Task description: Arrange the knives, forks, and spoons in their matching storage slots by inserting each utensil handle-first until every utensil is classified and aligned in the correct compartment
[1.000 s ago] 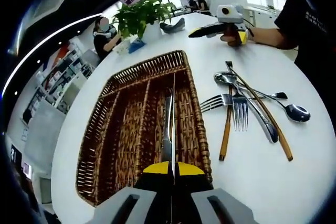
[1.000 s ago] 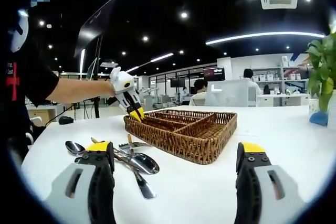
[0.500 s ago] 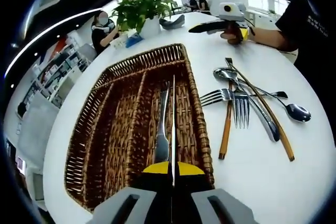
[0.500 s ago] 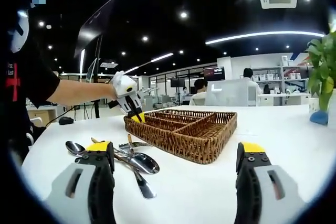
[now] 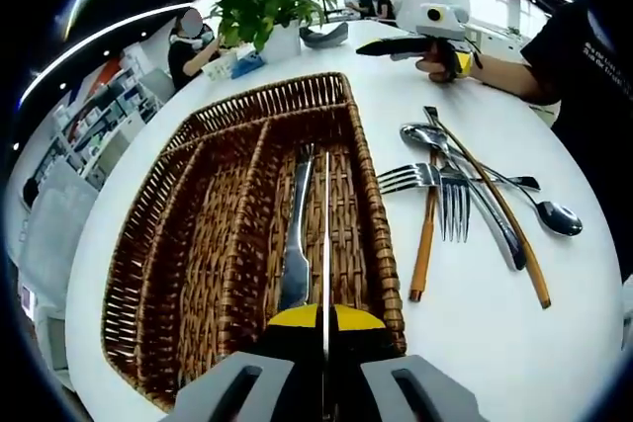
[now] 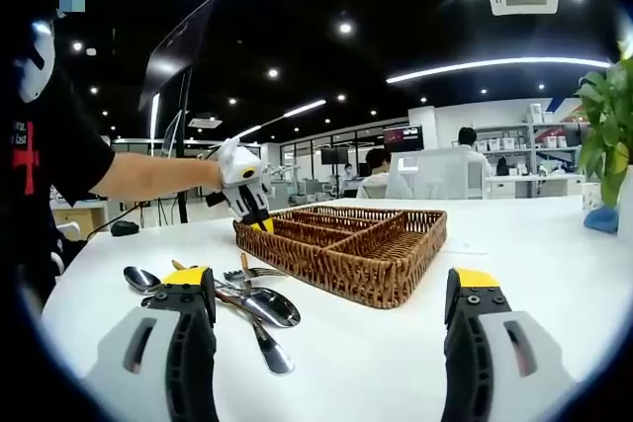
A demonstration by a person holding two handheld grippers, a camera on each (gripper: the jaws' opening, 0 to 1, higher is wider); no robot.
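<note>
A brown wicker tray (image 5: 208, 234) with long slots lies on the white table (image 5: 475, 343). My left gripper (image 5: 324, 317) is shut on a thin knife (image 5: 325, 224), seen edge-on, pointing along the right-hand slot. A silver knife (image 5: 296, 244) lies in that slot beside it. Loose forks (image 5: 450, 200), spoons (image 5: 554, 216) and wooden-handled pieces (image 5: 423, 254) lie right of the tray. My right gripper (image 6: 331, 284) is open and holds nothing, low over the table facing the tray (image 6: 366, 254) and the loose cutlery (image 6: 252, 303). The left gripper (image 6: 247, 200) is at the tray's far left end.
A potted plant (image 5: 262, 7) stands beyond the tray's far end, and its leaves (image 6: 608, 116) show at the right edge of the right gripper view. A person's hand holds the right gripper (image 5: 386, 46) at the table's far side. People sit at desks behind.
The left gripper has lowered and moved closer over the tray with the knife held. In the right gripper view it has dipped towards the tray's end. The right gripper stays still.
</note>
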